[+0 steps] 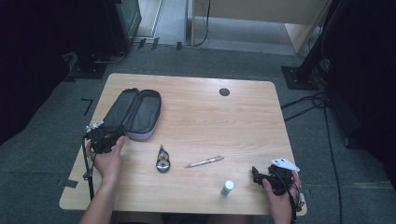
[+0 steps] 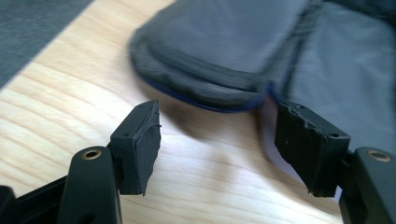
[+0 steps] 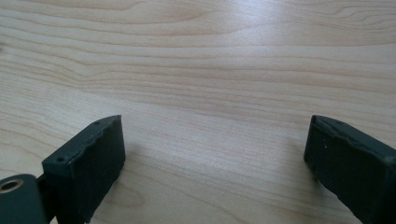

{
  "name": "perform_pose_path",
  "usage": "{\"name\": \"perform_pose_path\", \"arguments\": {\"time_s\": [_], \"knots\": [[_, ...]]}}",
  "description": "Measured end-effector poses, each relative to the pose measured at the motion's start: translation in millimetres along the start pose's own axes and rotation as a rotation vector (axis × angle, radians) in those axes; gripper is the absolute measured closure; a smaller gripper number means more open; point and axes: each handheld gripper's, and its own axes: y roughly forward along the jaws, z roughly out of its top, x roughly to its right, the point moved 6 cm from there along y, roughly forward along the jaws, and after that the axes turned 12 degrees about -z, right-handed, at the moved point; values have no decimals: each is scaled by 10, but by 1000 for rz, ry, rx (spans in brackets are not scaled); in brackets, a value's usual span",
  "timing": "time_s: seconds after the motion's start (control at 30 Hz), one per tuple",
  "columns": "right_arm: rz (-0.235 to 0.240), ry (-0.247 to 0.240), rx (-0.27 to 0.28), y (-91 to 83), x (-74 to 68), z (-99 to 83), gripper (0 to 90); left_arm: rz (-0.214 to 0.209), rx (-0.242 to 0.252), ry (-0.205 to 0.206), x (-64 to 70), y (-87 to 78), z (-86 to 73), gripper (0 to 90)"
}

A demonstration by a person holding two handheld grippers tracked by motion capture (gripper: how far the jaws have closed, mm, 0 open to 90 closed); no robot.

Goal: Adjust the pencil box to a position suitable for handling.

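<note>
High view: a light wooden table (image 1: 196,116) with rounded corners stands on grey carpet (image 1: 51,116), with dark equipment stands at both far sides and cables on the floor at the right. One round black disc (image 1: 224,92) sits near the table's far edge. The table carries one open dark pencil case (image 1: 134,113) at the left, one small round black-and-gold object (image 1: 163,162) near the middle (identity unclear), one pen (image 1: 204,162) just to its right, and one small white bottle with a green base (image 1: 227,187) near the front edge. Two grippers are present, one per hand: the left gripper (image 1: 103,138) sits at the case's near end, the right gripper (image 1: 261,176) near the front right corner.

Left gripper view: jaws spread wide apart, empty, with the case's near edge just beyond them.

Right gripper view: jaws spread wide apart, empty, over bare wood.
</note>
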Motion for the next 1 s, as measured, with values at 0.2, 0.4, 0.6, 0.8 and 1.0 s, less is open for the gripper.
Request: {"name": "perform_pose_path", "arguments": {"time_s": [0.2, 0.4, 0.6, 0.8, 1.0], "knots": [[0, 0, 0, 0, 0, 0, 48, -57, -8, -49, 177, 61, -10, 354], [-1, -1, 1, 1, 1, 0, 48, -26, -22, -56, 210, 129, -25, 370], [0, 0, 0, 0, 0, 0, 48, 4, 1, -88, 267, 67, -19, 331], [-1, -1, 1, 1, 1, 0, 49, -3, 4, -97, 309, 87, -33, 313], [0, -1, 2, -2, -3, 0, 52, 12, 15, -72, 371, 114, 40, 298]]}}
